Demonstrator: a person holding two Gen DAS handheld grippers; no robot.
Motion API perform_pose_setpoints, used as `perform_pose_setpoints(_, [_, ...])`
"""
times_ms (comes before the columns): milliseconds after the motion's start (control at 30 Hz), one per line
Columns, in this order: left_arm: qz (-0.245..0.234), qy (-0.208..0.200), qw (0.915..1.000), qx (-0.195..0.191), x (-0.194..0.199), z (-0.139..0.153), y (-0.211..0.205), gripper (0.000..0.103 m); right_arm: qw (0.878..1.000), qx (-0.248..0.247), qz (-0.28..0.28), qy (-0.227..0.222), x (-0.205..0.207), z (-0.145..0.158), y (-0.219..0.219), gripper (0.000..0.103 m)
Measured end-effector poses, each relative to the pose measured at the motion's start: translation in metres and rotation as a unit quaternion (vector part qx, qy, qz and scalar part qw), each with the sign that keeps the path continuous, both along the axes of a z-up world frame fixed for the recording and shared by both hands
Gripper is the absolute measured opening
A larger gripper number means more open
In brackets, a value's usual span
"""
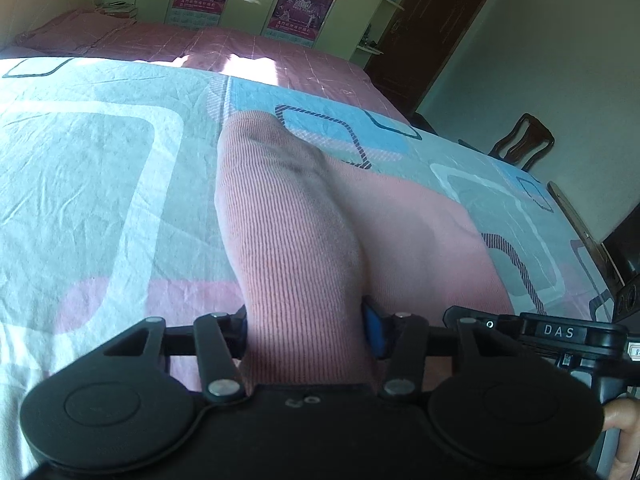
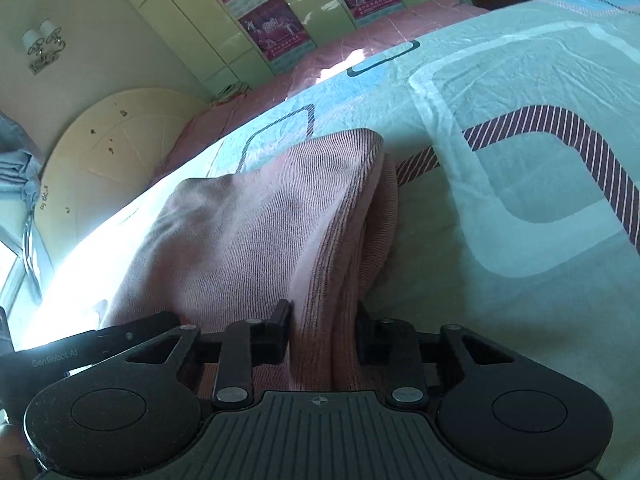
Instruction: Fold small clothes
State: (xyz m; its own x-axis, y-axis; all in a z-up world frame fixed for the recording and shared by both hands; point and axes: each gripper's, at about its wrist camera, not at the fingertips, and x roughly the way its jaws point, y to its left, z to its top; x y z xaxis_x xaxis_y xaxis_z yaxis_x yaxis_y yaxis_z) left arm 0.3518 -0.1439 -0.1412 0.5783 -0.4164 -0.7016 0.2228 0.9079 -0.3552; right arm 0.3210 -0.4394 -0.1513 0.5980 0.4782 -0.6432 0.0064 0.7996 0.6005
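Both the left gripper (image 1: 306, 328) and right gripper (image 2: 324, 332) are pinching the pink garment (image 1: 288, 220) near the bedsheet (image 1: 100, 160) edge; the bunched layers are probably slipping unevenly.

I see open bed (image 1: 100, 184) left of the pink cloth (image 1: 288, 220) and beyond it, free for passing. A chair (image 1: 524, 144) stands off the far right edge; cupboards (image 2: 192, 28) wall in the far side.
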Motion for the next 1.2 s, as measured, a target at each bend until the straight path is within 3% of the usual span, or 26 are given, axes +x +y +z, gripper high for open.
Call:
perform_pose_setpoints(100, [-0.002,-0.012,0.9999,0.0,-0.003,0.012,0.002,0.033,1.0,0.012,-0.004,-0.012,-0.006,0.01,0.001,0.021])
perform_pose_setpoints(333, [-0.011,-0.033,0.9994,-0.006,-0.017,0.043,0.019,0.031,0.999,0.033,0.004,-0.041,-0.018,0.052,0.027,0.02])
perform_pose_setpoints(533, [-0.006,-0.055,0.9984,-0.012,-0.031,0.074,0.083,0.031,0.997,0.038,0.018,-0.062,-0.031,0.089,0.088,0.02])
perform_pose_setpoints(667, [-0.001,-0.065,0.9978,-0.013,-0.04,0.086,0.148,0.031,0.996,0.043,0.021,-0.072,-0.035,0.105,0.154,0.02])
perform_pose_setpoints(933, [0.019,-0.069,0.9974,0.009,-0.045,0.089,0.277,0.031,0.995,0.062,0.031,-0.068,-0.022,0.1,0.291,0.02])
perform_pose_setpoints(1200, [0.041,-0.074,0.9958,0.036,-0.027,0.065,0.349,0.031,0.995,0.068,0.057,-0.048,0.014,0.065,0.376,0.02])
